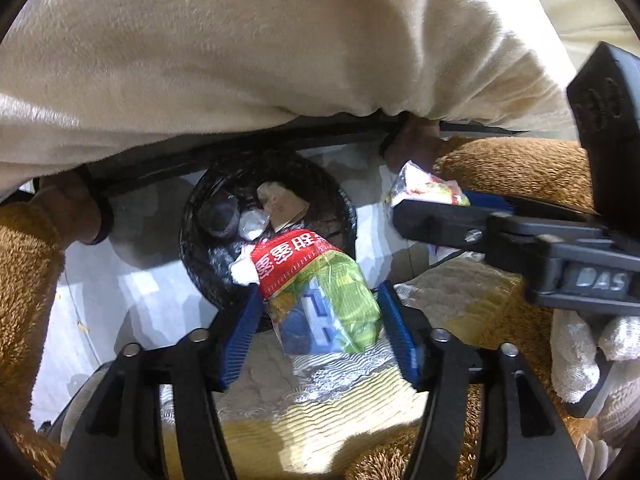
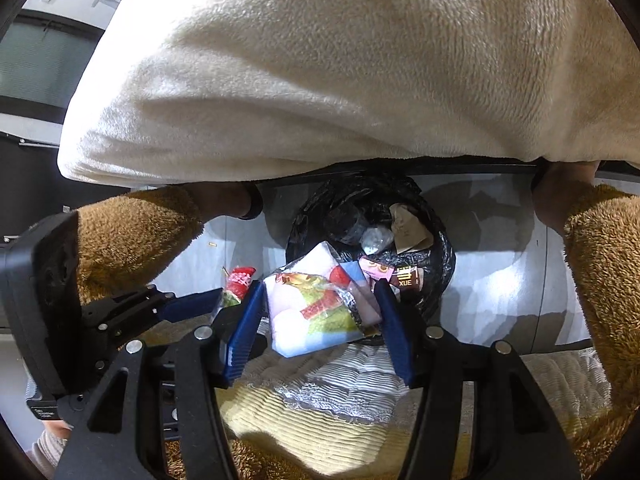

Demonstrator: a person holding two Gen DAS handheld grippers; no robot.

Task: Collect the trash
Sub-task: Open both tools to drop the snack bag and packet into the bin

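Parted tongs (image 1: 316,320) (image 2: 320,320) around wrappers (image 1: 320,300) (image 2: 316,308)

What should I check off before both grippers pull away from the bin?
1. Left gripper over the black-lined bin: ok, just at its near rim.
2. Red and green snack wrapper free of the left pads: cannot tell; the jaws stand apart, the wrapper is still between them.
3. Right gripper over the bin: ok.
4. White snack packet dropped: not ok; it still sits between the right jaws.
5. Bin has room: ok, only a few scraps inside.
6. Cream blanket clear of the bin mouth: ok.
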